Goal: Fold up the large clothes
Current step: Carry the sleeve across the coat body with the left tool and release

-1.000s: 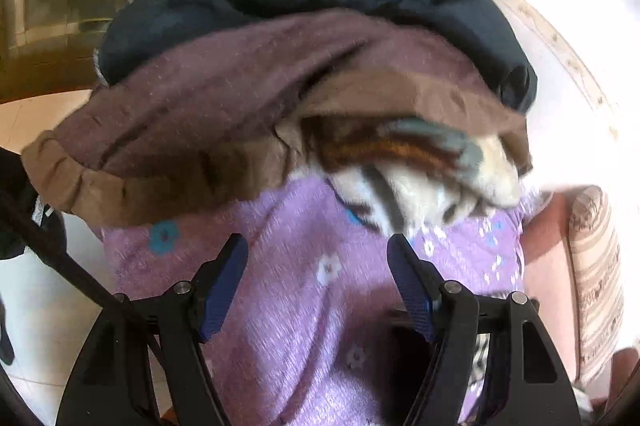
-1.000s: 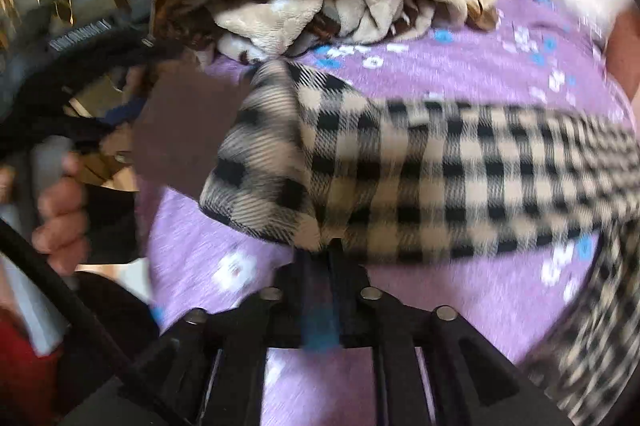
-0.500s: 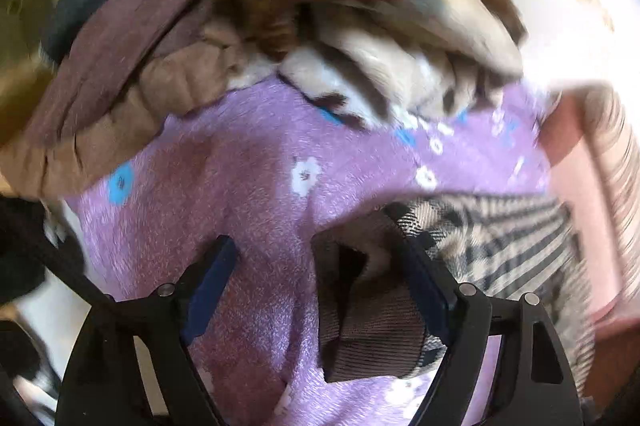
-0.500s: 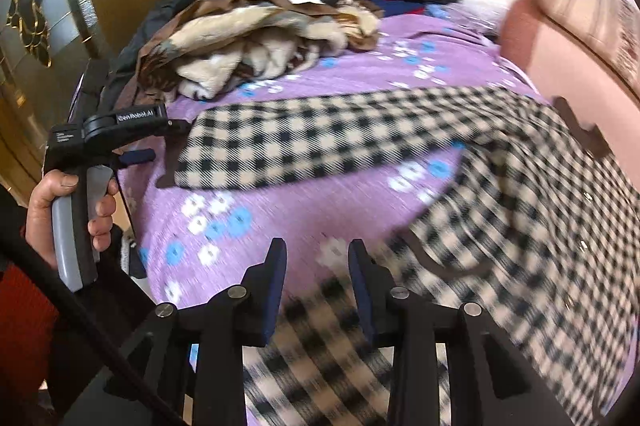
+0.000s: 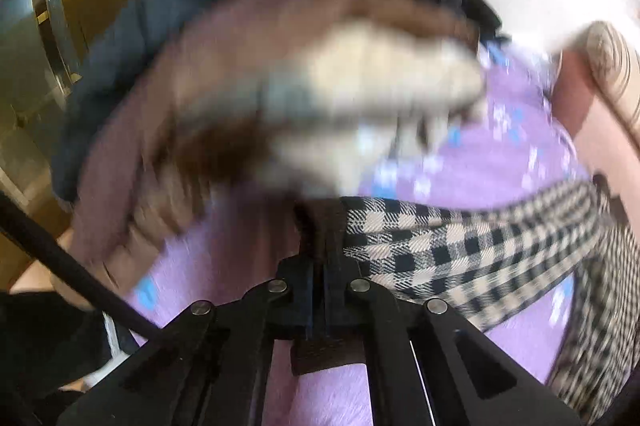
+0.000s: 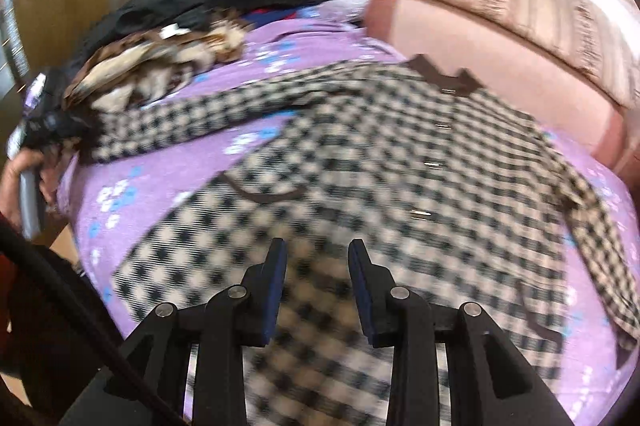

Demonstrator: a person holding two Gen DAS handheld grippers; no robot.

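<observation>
Black-and-cream checked flannel shirt with brown trim lies spread face-up across the purple flowered bedsheet, collar toward 1 o'clock in the right wrist view, near the pink padded headboard. One sleeve runs out toward 9 o'clock, where the left gripper has its fingers pressed together on the brown cuff; in the left wrist view the sleeve trails away from that pinch toward 3 o'clock. Right gripper has fingers spread, holding nothing, hanging over the shirt's lower body; whether the tips touch the cloth cannot be told through the blur. A heap of brown, cream and dark clothes sits at 10 o'clock, just beside the sleeve end. Judgement: the cloth looks soft, light and limp, not slippery; it will sag and drag on the sheet unless lifted at two points. Best holds are doubled edges such as cuff, hem or shoulder seam, since a single layer could slip or pull up alone. The hem below the right gripper seems the natural second hold.
</observation>
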